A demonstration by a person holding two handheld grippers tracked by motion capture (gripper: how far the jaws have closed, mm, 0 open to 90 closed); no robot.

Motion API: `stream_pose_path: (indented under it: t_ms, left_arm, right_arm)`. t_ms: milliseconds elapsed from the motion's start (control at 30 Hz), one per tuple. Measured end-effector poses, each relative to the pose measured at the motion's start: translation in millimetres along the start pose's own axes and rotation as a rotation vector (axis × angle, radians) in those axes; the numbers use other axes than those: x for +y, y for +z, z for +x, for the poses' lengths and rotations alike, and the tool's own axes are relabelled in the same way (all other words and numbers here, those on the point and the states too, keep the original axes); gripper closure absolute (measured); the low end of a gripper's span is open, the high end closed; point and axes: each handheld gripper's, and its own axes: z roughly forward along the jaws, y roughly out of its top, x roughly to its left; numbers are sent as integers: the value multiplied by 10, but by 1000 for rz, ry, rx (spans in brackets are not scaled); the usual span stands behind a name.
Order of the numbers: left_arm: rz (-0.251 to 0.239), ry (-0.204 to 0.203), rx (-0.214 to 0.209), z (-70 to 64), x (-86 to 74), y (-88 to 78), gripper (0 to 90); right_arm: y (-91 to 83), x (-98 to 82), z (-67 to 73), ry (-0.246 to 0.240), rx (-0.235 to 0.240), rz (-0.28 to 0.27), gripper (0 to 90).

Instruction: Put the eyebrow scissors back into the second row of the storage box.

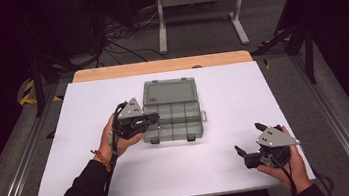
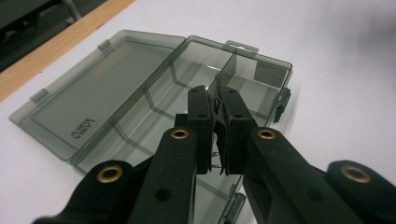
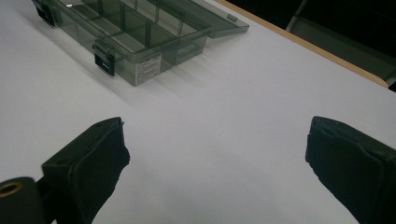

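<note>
My left gripper (image 2: 215, 116) has its jaws squeezed together on a small dark part (image 2: 217, 140) with thin metal pins showing at its lower end; I can't make out what the part is beyond that. In the high view the left gripper (image 1: 151, 119) hangs over the near-left corner of the organizer box (image 1: 177, 115), with the left hand (image 1: 116, 135) just outside the box's left wall.

The organizer box is grey, see-through plastic and lies open in the middle of the white table (image 1: 223, 97). Its lid (image 2: 98, 86) is folded flat on the table on the far side of the box. The tray is split by thin walls into several compartments, and every compartment I can see into looks bare. In the left gripper view the pinched part sits above a compartment (image 2: 252, 86) at the end of the tray, close to the dividing wall; I can't tell whether it touches the box.

My right gripper (image 1: 249, 150) rests well apart from the box, near the table's front-right corner, held in the right hand (image 1: 286, 165). Its jaws stand wide with nothing between them but bare table. From the right gripper view the box (image 3: 135, 37) lies farther off with a dark latch (image 3: 104, 58) on its near wall.
</note>
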Motion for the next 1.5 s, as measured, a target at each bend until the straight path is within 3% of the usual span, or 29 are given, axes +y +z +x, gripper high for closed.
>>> stream_pose_path:
  t_ms: [200,467,600,833,1233,1500]
  left_arm:
    - [30,0,-19,-8,15,154,848]
    - [81,28,-34,-71,62,384,848]
    - [108,67,-34,-131,98,491,848]
    - [124,76,-43,-177,119,610,848]
    - [109,67,-37,-184,111,660,845]
    - [83,76,-33,-193,119,609,832]
  right_arm:
    - [6,-8,-2,1,0,3,61]
    - [18,-12,9,-5,4,10,62]
    - [15,-12,9,-5,5,10,62]
    - [12,-15,5,-5,5,8,62]
    - [18,-16,10,-10,8,11,63]
    - [21,-15,22,-12,10,15,62]
